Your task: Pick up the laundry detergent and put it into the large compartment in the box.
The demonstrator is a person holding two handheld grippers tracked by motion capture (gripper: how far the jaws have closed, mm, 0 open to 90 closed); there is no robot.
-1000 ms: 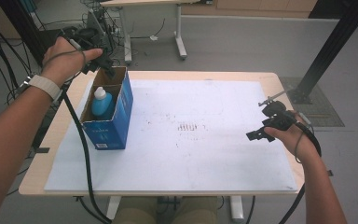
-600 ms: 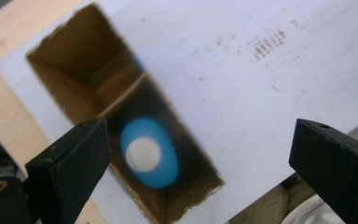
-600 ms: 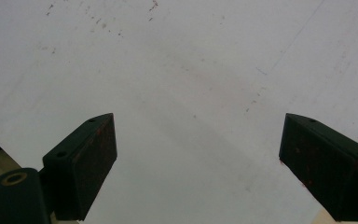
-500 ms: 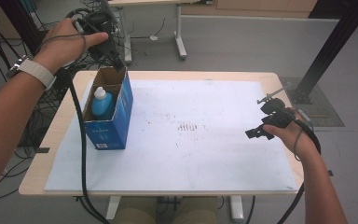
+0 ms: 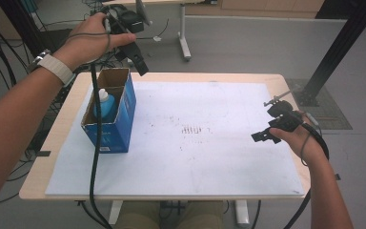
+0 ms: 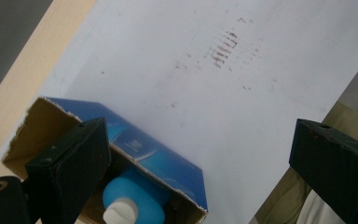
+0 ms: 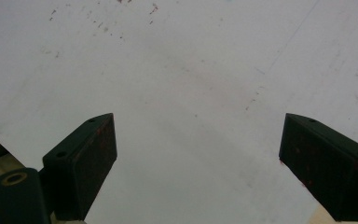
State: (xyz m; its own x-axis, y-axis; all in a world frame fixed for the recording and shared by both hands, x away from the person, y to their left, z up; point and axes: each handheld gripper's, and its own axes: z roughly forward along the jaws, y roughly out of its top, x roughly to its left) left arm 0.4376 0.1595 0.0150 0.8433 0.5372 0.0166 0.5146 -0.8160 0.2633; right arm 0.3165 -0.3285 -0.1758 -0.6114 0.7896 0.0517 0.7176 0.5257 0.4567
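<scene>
1. Left gripper [image 5: 138, 59]: held up above and just past the far end of the box, jaws spread wide with nothing between them. In the left gripper view both black jaws stand far apart, and the box and bottle sit below and between them.
2. Right gripper [image 5: 267, 135]: low over the right side of the white mat, near the table's right edge, well apart from the box. Jaws wide apart and empty in the right gripper view.
3. Bottle [image 5: 106, 105]: blue with a white cap, standing inside the box [image 5: 116, 129], cap up. Neither gripper touches it.
4. Box: blue carton with its top open, upright on the left part of the mat [image 5: 195, 162], which covers most of the wooden table [image 5: 66, 109].
5. Progress, my read: the bottle looks settled in the box and the left gripper is clear of it, so the placing part seems done. What is left, if anything, is unclear; the box top is not shut. It could equally be the start of a pick-out, I cannot tell.
6. View differences: the high view gives the whole layout, both forearms, a watch strap [image 5: 52, 67] on the left wrist and the cables. The left gripper view gives a close look down at the torn cardboard rim [image 6: 37, 116], the bottle's cap [image 6: 121, 214] and brown smudges [image 6: 223, 46] on the mat. The right gripper view has bare mat with faint specks and a sliver of table edge at lower right.
</scene>
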